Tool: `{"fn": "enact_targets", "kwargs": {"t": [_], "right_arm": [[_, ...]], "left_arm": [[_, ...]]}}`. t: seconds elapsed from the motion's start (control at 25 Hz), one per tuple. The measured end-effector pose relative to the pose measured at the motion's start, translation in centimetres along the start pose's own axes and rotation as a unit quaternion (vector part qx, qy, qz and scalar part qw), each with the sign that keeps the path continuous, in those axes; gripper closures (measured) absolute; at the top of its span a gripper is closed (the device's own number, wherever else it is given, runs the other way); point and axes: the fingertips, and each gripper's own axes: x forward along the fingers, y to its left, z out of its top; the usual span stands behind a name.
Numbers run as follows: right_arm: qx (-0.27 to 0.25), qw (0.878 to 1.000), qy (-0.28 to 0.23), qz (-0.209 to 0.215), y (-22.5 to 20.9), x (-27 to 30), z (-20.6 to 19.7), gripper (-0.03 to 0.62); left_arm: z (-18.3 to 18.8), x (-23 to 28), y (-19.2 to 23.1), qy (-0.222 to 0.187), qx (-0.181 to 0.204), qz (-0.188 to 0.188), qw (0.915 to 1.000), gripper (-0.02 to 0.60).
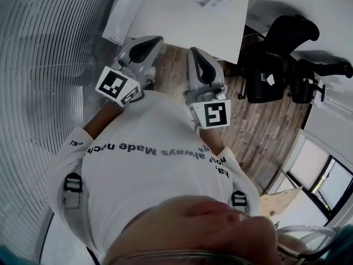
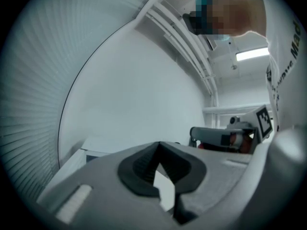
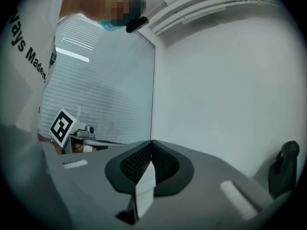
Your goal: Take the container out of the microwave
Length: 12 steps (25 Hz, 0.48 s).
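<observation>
No microwave or container shows in any view. In the head view a person in a white printed shirt holds both grippers level in front of the chest. My left gripper (image 1: 150, 44) is shut with nothing in it, and its marker cube (image 1: 117, 86) sits near the body. My right gripper (image 1: 198, 59) is shut and empty too, beside the left one. In the left gripper view the jaws (image 2: 159, 143) meet at the tips against a bare white wall. The right gripper view shows its closed jaws (image 3: 151, 143) facing a wall corner. Each gripper sees the other at its side.
A white table (image 1: 182, 15) stands ahead of the grippers, with a small grey object at its far edge. Black office chairs (image 1: 276, 54) stand to the right on the wooden floor (image 1: 265, 126). Slatted blinds (image 1: 33, 93) run along the left.
</observation>
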Motion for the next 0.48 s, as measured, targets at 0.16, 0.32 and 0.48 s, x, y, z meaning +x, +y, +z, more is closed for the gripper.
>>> {"fn": "enact_targets", "kwargs": {"t": [0.16,0.32,0.48], "right_arm": [[0.004,1.0,-0.009,0.001,0.2,4.0,0.8,0.594],[-0.001,1.0,-0.005,0.005,0.6,7.2,0.7,0.594],[0.005,1.0,-0.005,0.001,1.1,9.3,1.3,0.594]], "left_arm": [[1.0,0.5,3.7,-0.006,0.0,0.0,1.0,0.578],[1.3,0.6,6.7,-0.009,-0.002,0.0,1.0,0.578],[2.0,0.4,8.5,-0.007,-0.006,-0.003,1.0,0.578]]}}
